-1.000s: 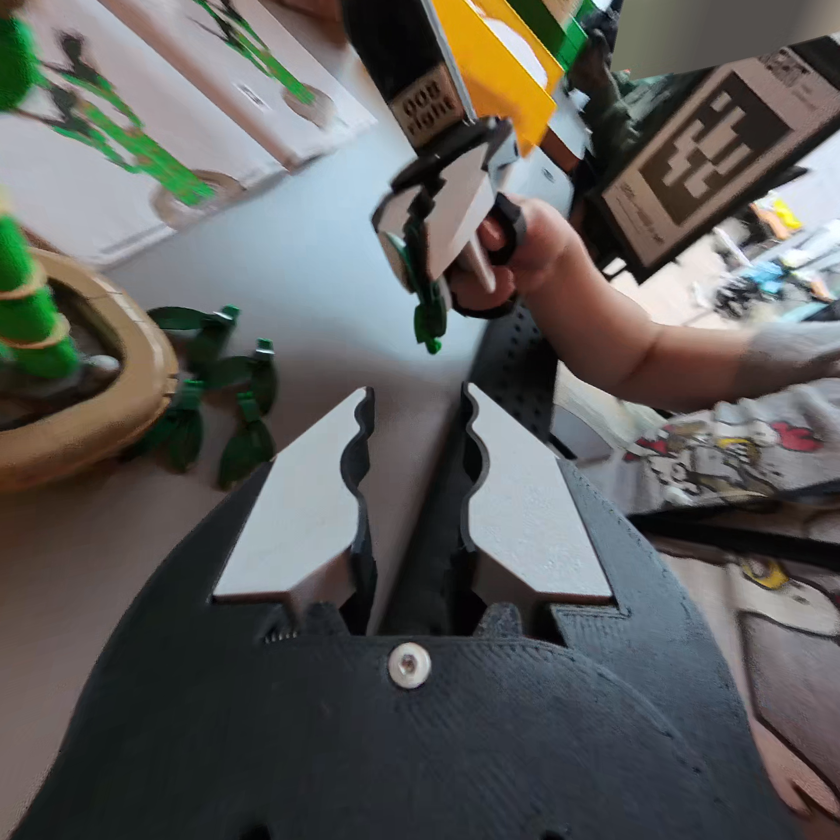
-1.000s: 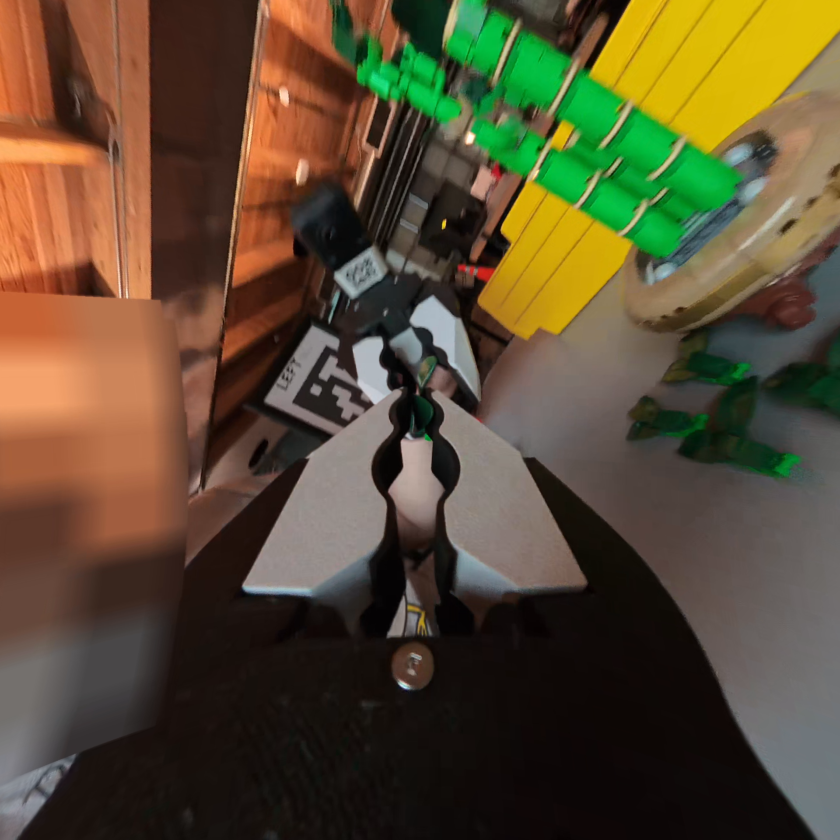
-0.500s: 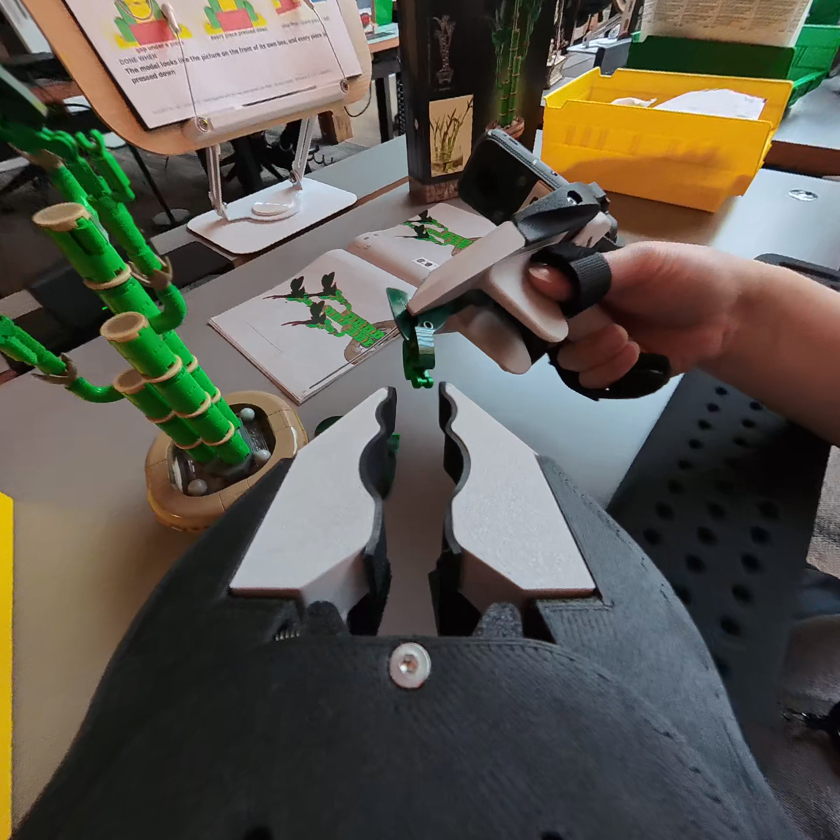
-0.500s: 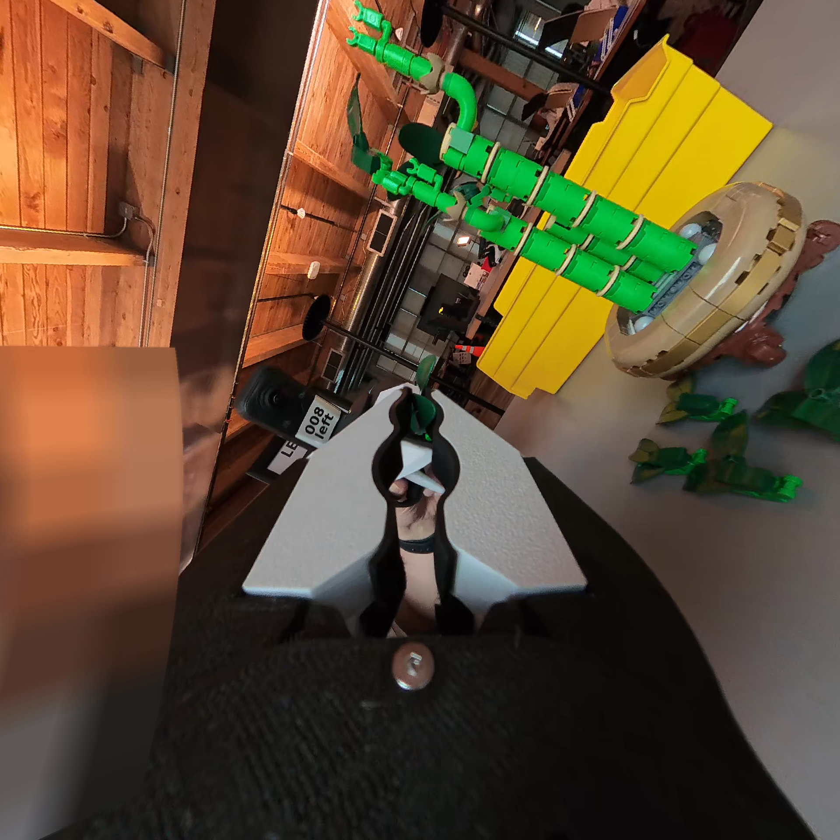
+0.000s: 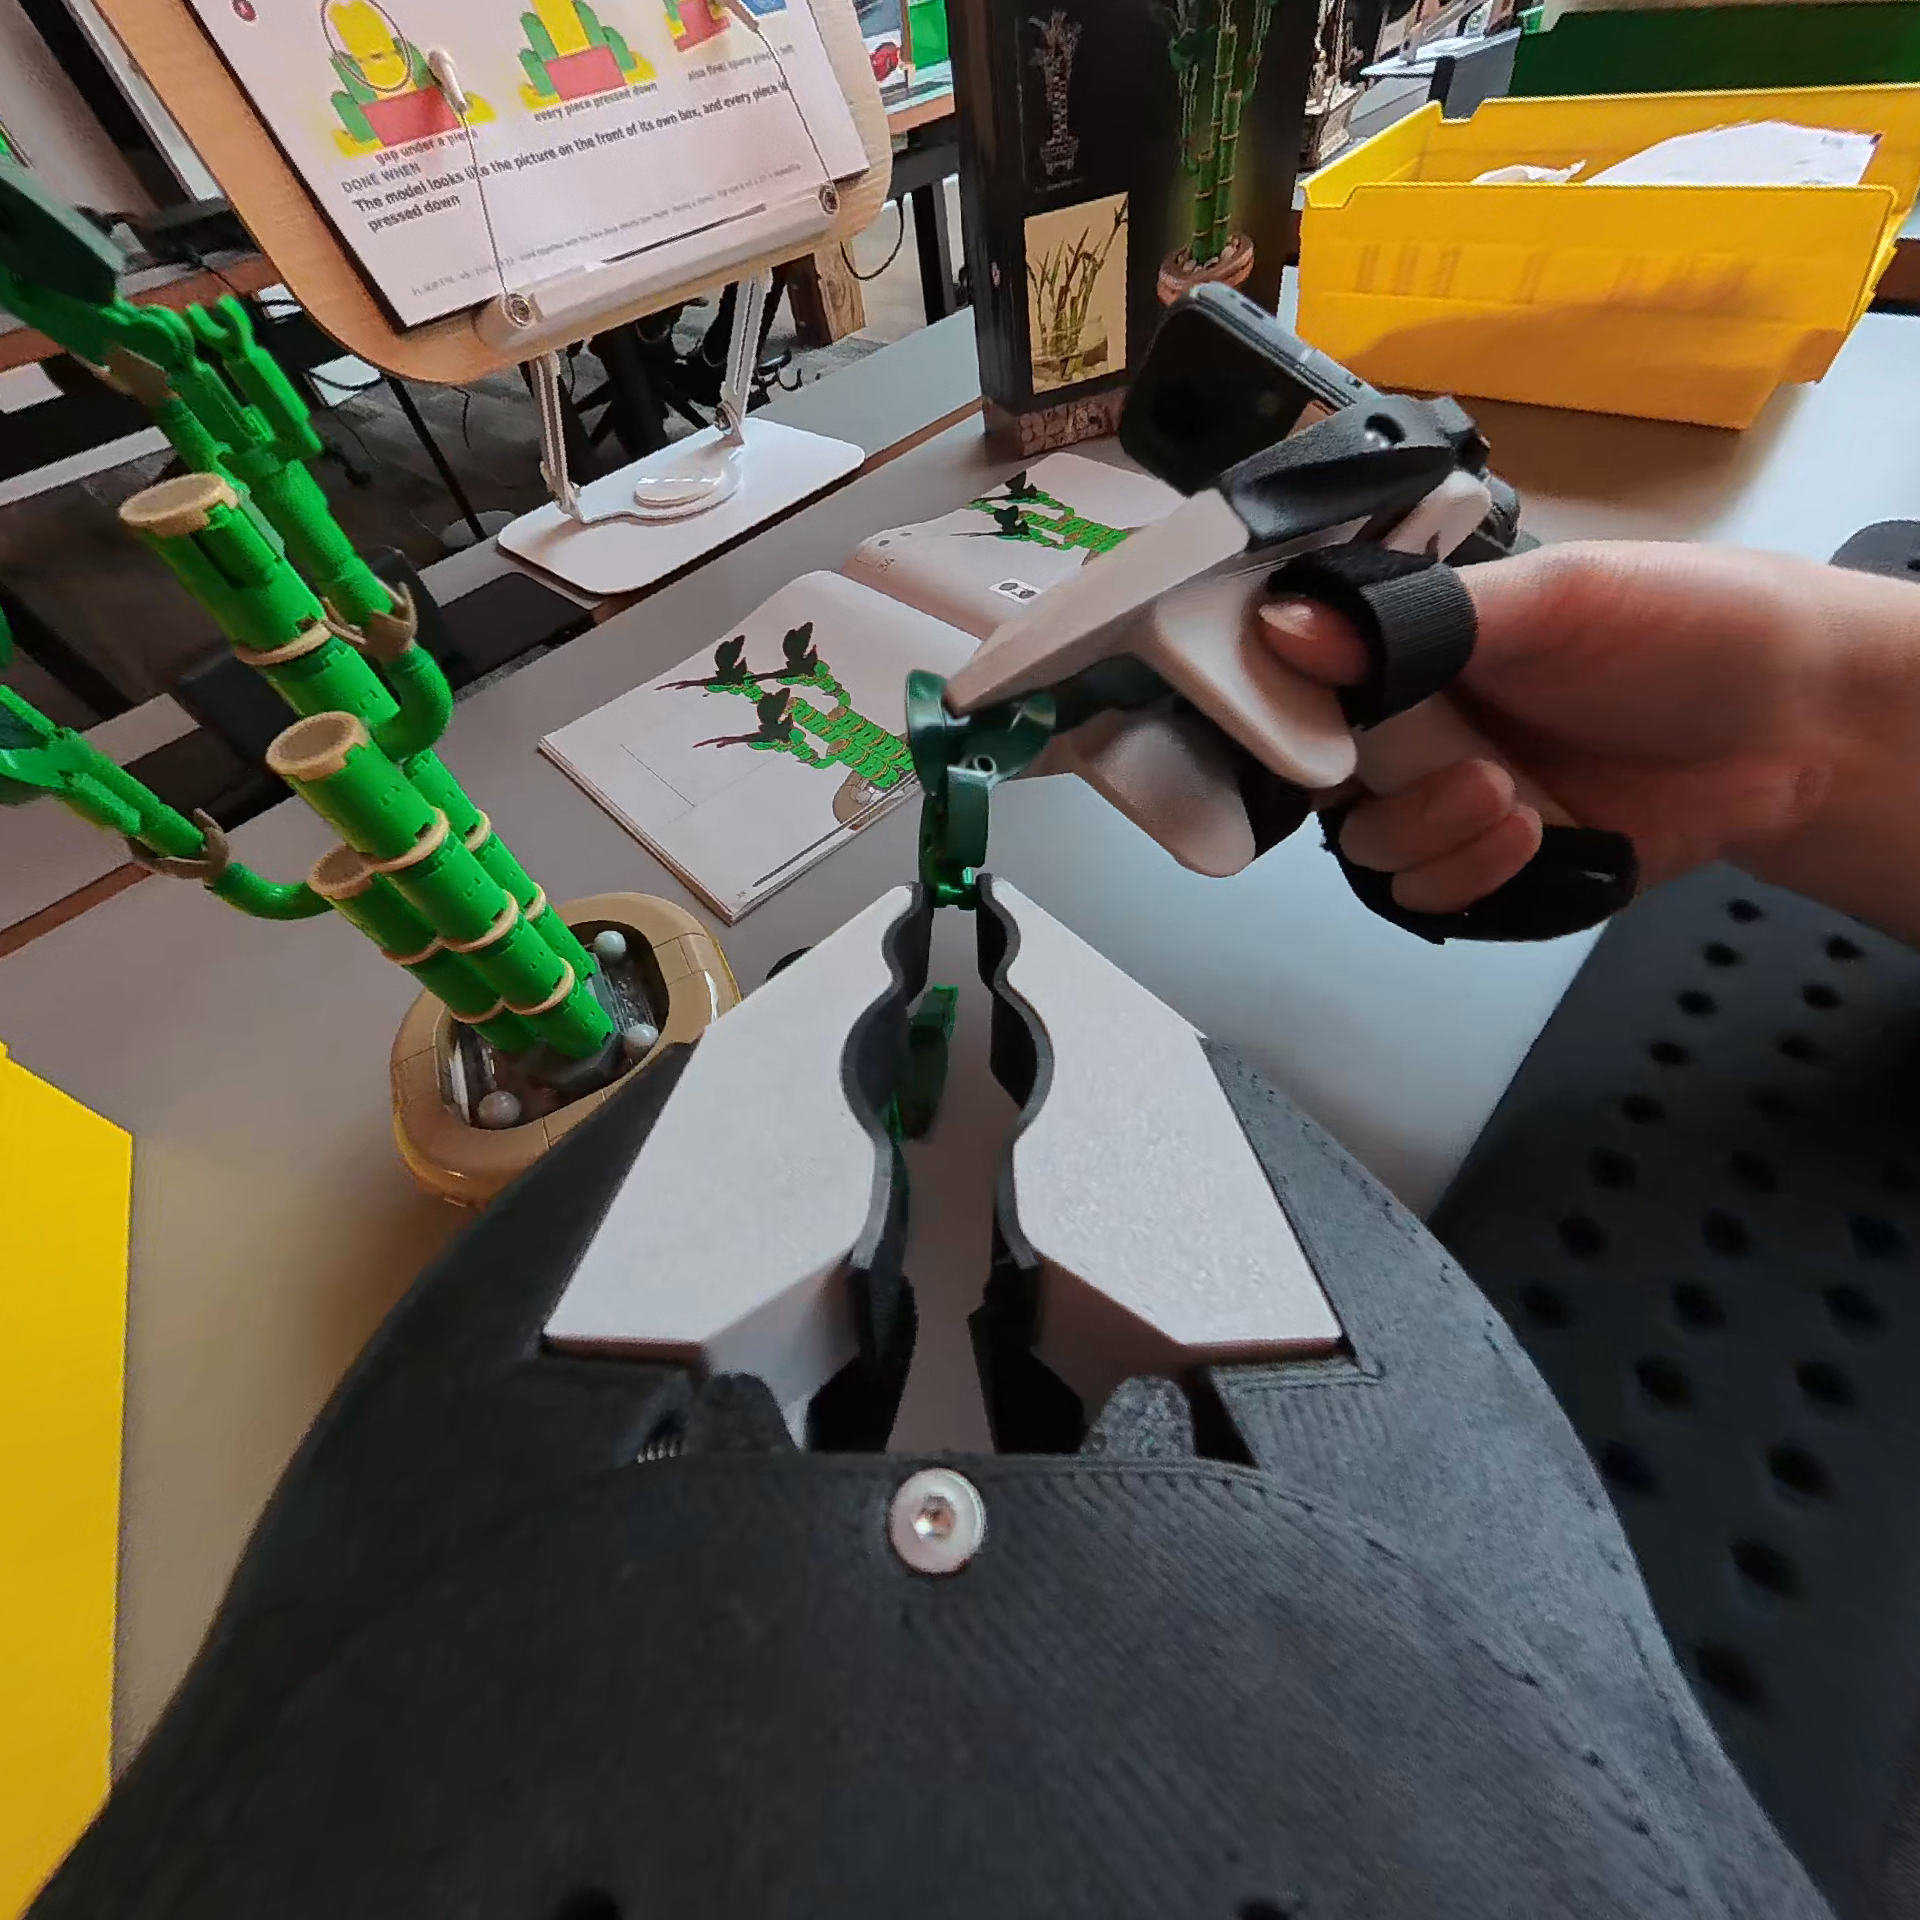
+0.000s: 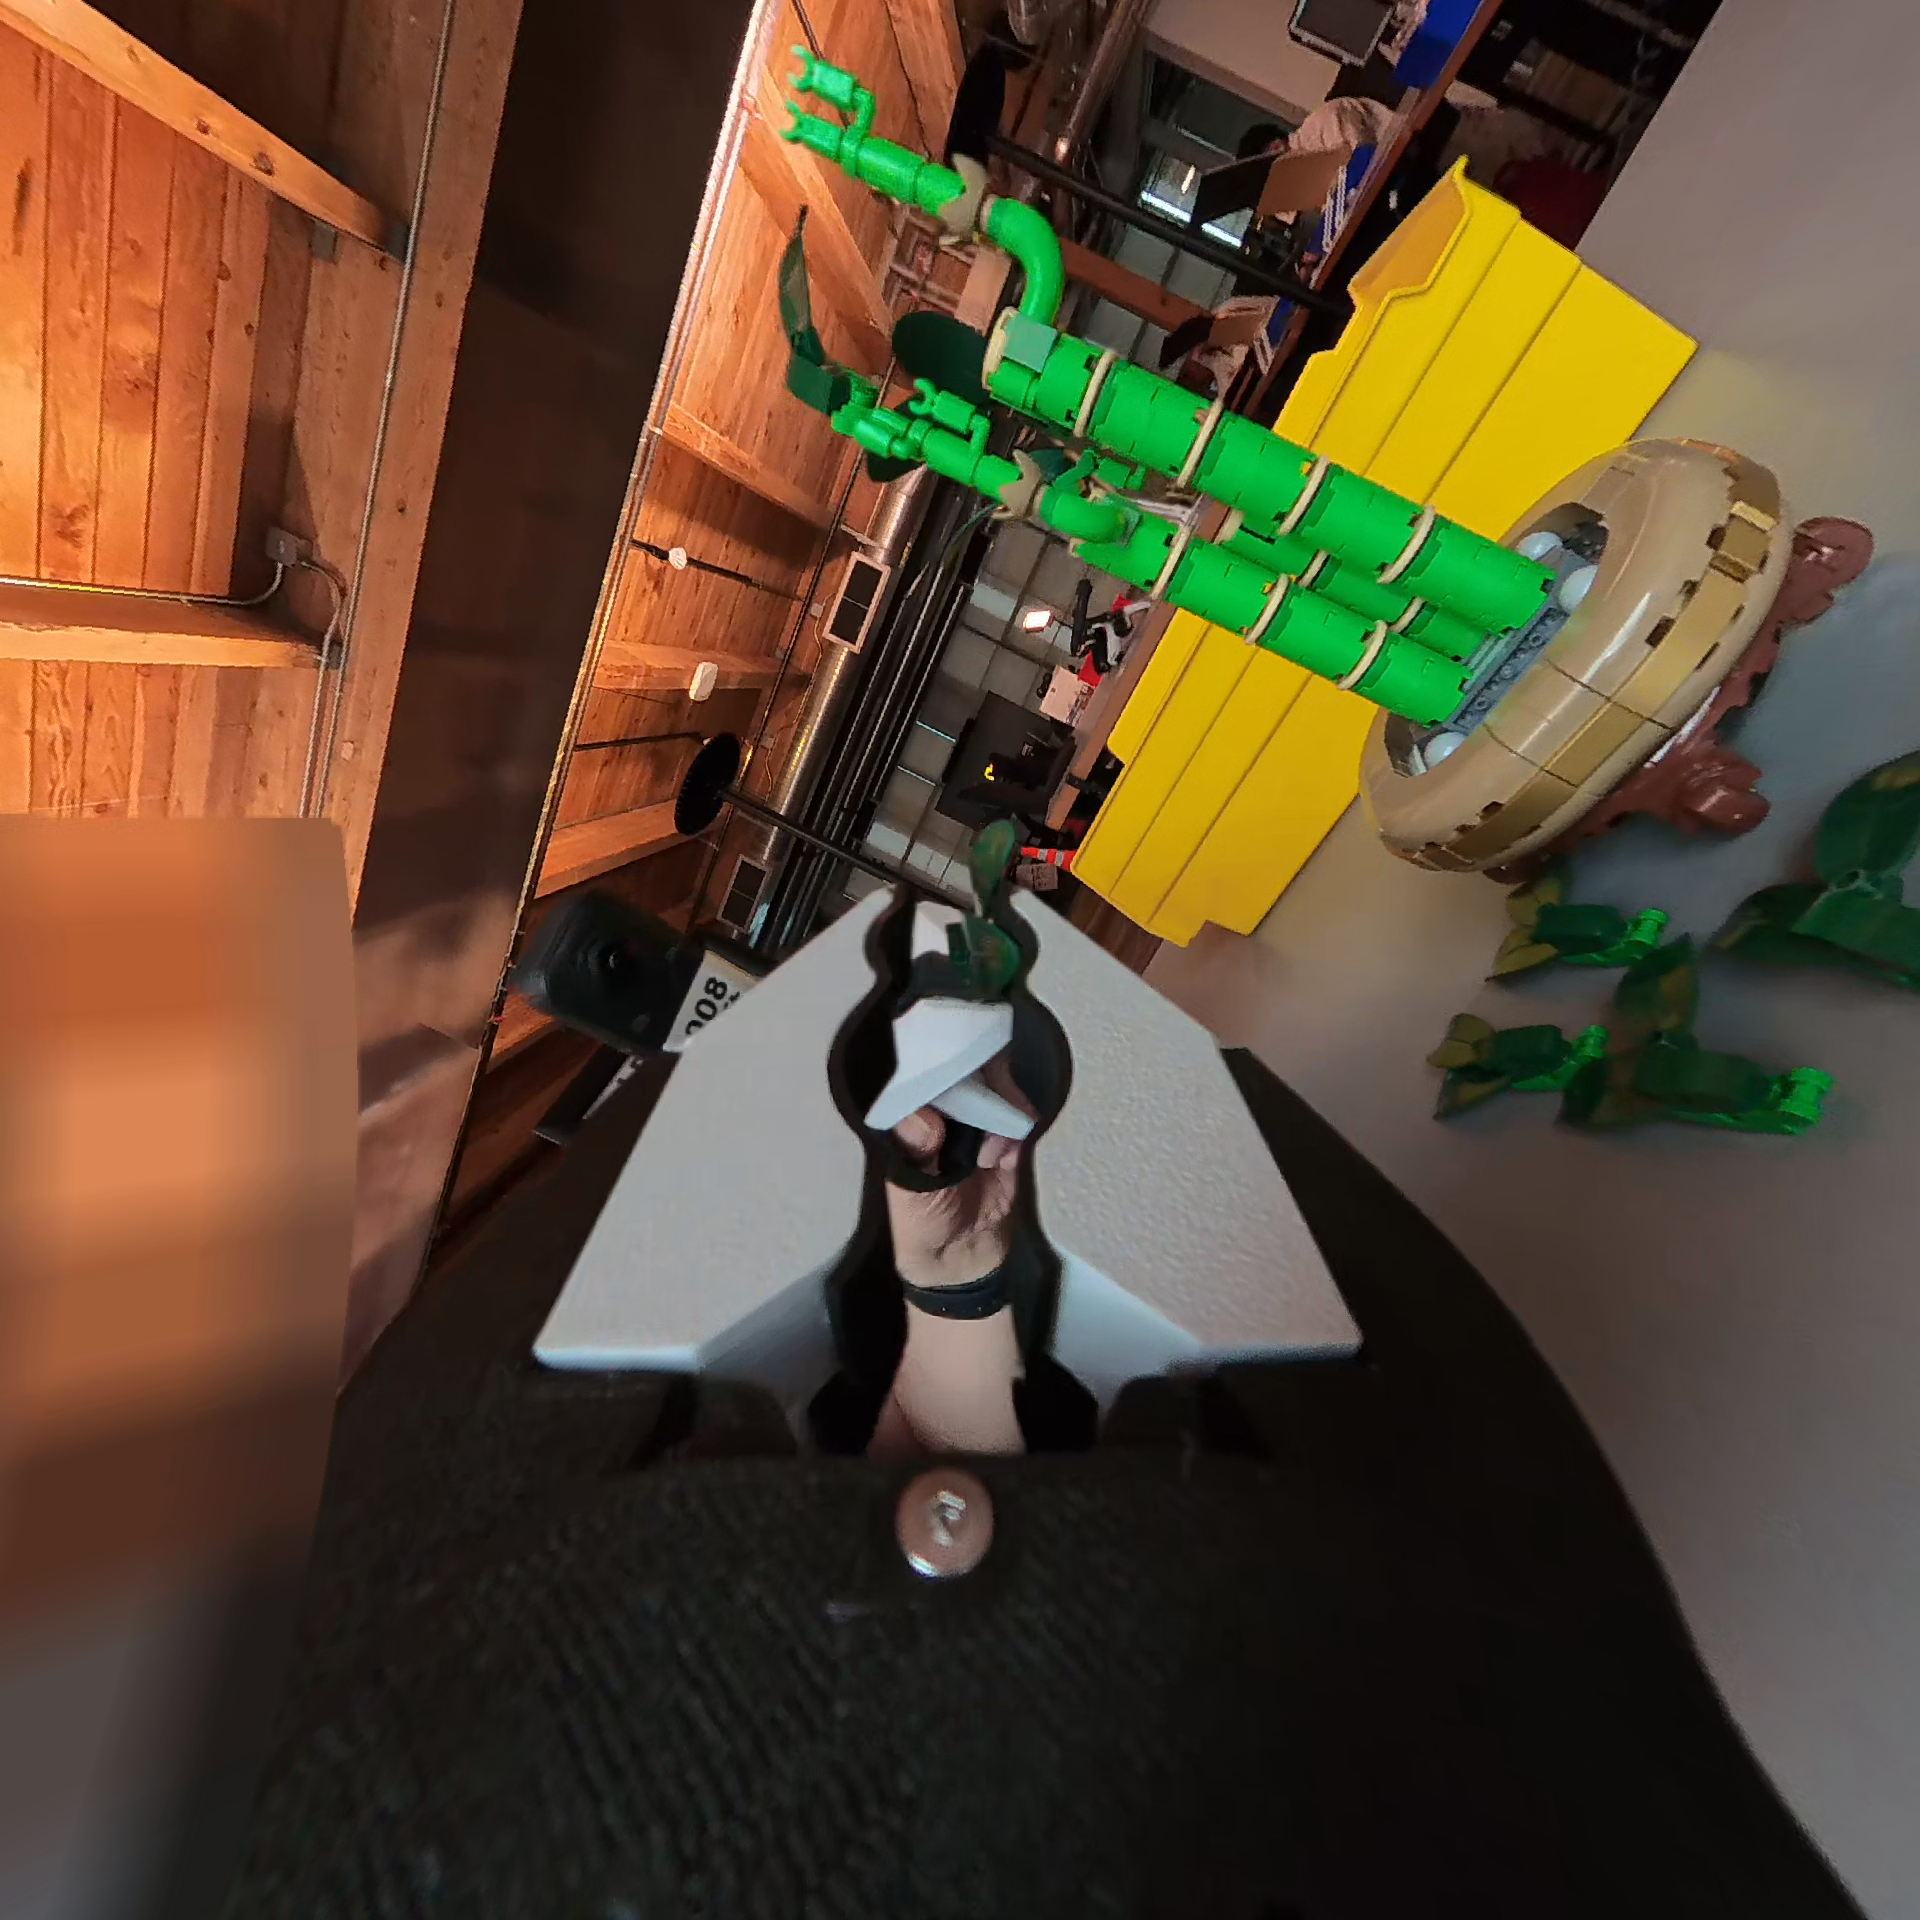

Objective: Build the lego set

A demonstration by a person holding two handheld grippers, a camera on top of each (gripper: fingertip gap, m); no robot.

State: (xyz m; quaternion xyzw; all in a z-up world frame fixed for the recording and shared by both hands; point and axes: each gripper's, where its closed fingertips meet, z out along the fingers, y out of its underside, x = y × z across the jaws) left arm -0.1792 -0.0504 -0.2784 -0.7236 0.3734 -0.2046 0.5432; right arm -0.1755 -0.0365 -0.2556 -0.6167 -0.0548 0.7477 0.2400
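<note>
Grey matte tabletop (image 5: 1299,987); timber-clad walls and beams behind in right wrist view. Yellow plastic bin (image 5: 1579,260) at far edge, open instruction booklet (image 5: 727,748) lying flat, perforated black mat (image 5: 1714,1195) to the right. Bamboo model (image 5: 343,810) of glossy green ribbed cylinders with tan rings, leaning in round tan pot (image 5: 582,1039). Loose dark-green leaf pieces (image 6: 1621,1049) flat beside pot. Leaf sprig (image 5: 961,790) held above table, long axis near vertical, clip end down. Right gripper (image 5: 961,717) clamped on its upper leaves; left gripper (image 5: 948,894) tips narrowed around lower clip, firm contact not certain.
</note>
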